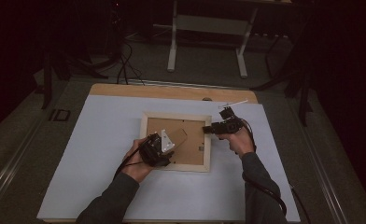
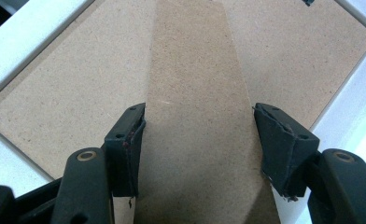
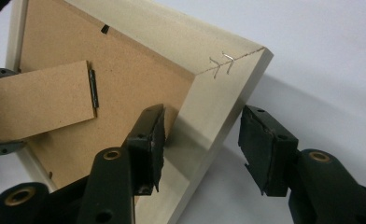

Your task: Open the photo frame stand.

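A pale wooden picture frame lies face down on the white table cover, its brown backing board facing up. The hinged cardboard stand lies over the backing. My left gripper, at the frame's near left corner, has a jaw against each long edge of the stand and is shut on it. My right gripper is at the frame's right side. It is open and straddles the frame's rail near a stapled corner, one jaw over the backing and the other outside over the table.
The white cover spreads wide around the frame, with a wooden table edge at the back. Beyond it a metal stand and cables sit on the dark floor. Small black tabs hold the backing in.
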The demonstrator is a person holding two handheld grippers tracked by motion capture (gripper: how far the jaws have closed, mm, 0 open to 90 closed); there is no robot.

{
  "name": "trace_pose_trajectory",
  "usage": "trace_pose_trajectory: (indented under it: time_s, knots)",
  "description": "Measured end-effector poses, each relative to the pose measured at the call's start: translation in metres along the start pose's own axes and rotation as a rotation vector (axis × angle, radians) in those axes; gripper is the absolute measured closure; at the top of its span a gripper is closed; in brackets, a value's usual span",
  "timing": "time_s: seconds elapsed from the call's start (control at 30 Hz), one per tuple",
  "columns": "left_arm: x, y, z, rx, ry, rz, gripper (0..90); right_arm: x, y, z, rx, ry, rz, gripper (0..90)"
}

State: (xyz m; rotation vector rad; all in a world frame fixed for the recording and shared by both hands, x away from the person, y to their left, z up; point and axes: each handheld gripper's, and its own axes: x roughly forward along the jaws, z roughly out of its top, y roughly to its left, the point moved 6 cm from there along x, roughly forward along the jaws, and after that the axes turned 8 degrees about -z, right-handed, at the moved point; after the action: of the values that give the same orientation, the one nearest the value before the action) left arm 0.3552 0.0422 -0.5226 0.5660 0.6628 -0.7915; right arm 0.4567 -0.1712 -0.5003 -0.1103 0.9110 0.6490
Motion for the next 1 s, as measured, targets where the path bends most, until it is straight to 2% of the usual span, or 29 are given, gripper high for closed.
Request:
trace_pose_trajectory:
  time_s: [0.2,0.23,0.4,0.63,0.73,0.83,0.93,1.0]
  knots:
    - [-0.001,-0.001,-0.001,0.020,-0.026,0.010,39.6,0.002,-0.001,-0.001,0.025,0.003,0.054,48.9]
    - [-0.001,-0.001,-0.001,0.025,-0.034,0.011,39.6,0.002,-0.001,-0.001,0.033,0.006,0.077,48.8]
    - [0.000,0.000,-0.003,0.025,-0.049,0.004,39.6,0.000,-0.001,-0.002,0.034,0.010,0.086,54.2]
    - [0.000,0.001,-0.005,0.010,-0.056,-0.020,39.4,-0.004,-0.001,-0.003,0.032,0.000,0.078,54.9]
    - [0.000,0.003,-0.005,-0.011,-0.058,-0.045,39.0,-0.005,0.000,-0.003,0.046,-0.003,0.075,55.4]
    - [-0.001,0.004,-0.004,-0.046,-0.073,-0.095,34.3,-0.005,0.000,-0.004,0.048,-0.012,0.073,55.6]
    - [-0.004,0.007,-0.004,-0.071,-0.074,-0.114,31.8,-0.004,0.000,-0.004,0.054,-0.018,0.069,55.5]
    - [-0.005,0.011,-0.004,-0.108,-0.072,-0.147,30.4,-0.004,-0.001,-0.004,0.054,-0.019,0.067,55.6]
